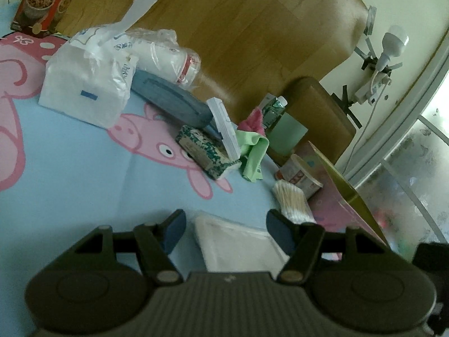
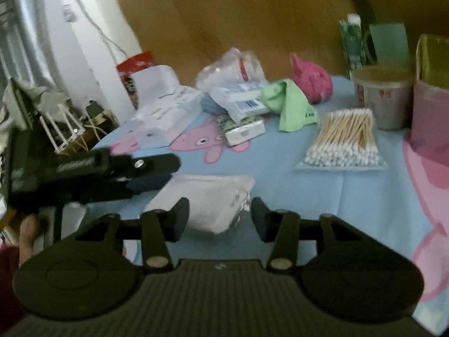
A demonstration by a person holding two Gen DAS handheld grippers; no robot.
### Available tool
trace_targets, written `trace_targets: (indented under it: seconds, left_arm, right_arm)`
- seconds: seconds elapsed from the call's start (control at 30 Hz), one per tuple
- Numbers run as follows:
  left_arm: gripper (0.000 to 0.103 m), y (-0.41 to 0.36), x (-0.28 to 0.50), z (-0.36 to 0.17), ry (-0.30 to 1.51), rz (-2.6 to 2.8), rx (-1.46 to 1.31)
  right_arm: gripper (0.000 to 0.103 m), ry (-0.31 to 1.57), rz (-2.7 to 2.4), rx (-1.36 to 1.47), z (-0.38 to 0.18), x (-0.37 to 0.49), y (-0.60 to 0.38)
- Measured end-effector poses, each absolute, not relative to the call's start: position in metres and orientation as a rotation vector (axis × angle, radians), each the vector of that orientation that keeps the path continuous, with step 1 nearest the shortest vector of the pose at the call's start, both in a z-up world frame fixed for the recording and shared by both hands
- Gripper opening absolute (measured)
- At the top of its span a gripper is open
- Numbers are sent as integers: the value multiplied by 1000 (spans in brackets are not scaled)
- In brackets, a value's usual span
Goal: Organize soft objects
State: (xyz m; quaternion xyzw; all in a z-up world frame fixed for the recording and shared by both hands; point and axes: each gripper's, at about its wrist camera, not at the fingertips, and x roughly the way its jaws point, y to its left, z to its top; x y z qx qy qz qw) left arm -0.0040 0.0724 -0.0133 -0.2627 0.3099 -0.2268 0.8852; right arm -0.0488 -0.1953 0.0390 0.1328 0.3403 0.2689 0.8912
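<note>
Currently, your left gripper [image 1: 226,226] is released, with its jaws spread wide and nothing between them. Your right gripper [image 2: 220,216] is likewise released and holds nothing.

Use the flat white plastic pouch [image 2: 204,199] as your landmark. It lies on the blue cartoon-pig sheet [image 2: 322,205], directly ahead of both grippers. In the left wrist view the pouch [image 1: 238,241] sits between the left fingertips, its long axis running away from the camera and toward the lower right. In the right wrist view the right fingertips straddle its near corner, and its long axis runs from lower right to upper left. Whether either gripper touches it cannot be told.

Note the left gripper [image 2: 146,174] in the right wrist view: it comes in from the left of the pouch, fingers pointing right toward the pouch's far left edge.

Beyond the pouch, to its right, lies a bag of cotton swabs [image 2: 343,143], the sticks pointing away from the camera with white tips nearest. Behind the swabs stands a paper cup [image 2: 383,98]. Farther beyond the pouch lie a green cloth [image 2: 291,104], a pink cloth [image 2: 311,81], a small green-patterned tissue pack [image 2: 244,127] and a large tissue pack [image 1: 84,84].
</note>
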Motion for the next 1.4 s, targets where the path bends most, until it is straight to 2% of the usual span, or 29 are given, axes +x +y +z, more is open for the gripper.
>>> trace_targets:
  seconds: [0.07, 0.2, 0.27, 0.53, 0.6, 0.67, 0.77, 0.9, 1.17, 1.4]
  left_arm:
    - [71, 74, -5, -12, 645, -479, -551]
    - [73, 85, -11, -9, 633, -474, -569]
    - [73, 92, -16, -5, 626, -469, -570]
    - [73, 70, -12, -5, 724, -510, -491]
    - [67, 60, -13, -9, 708, -512, -473]
    - [66, 48, -12, -7, 710, -513, -435]
    - [66, 39, -10, 1, 704, -506, -412]
    - [66, 25, -6, 22, 658, -557, -397]
    - [66, -53, 20, 74, 562, -668, -290]
    - [66, -160, 45, 94, 491, -827, -151]
  right_arm:
    - [74, 691, 579, 258, 39, -51, -195]
    - [83, 679, 580, 147, 39, -51, -187]
    - [85, 675, 585, 84, 38, -52, -181]
    - [85, 671, 609, -44, 30, -43, -160]
    - [83, 685, 601, -50, 27, -36, -158]
    - [80, 670, 598, -56, 27, -36, -156]
    - [69, 647, 553, -49, 29, -38, -161]
    - [68, 590, 508, -6, 36, -44, -181]
    - [68, 398, 324, -73, 67, -51, -229]
    - [69, 342, 125, -45, 82, -42, -311]
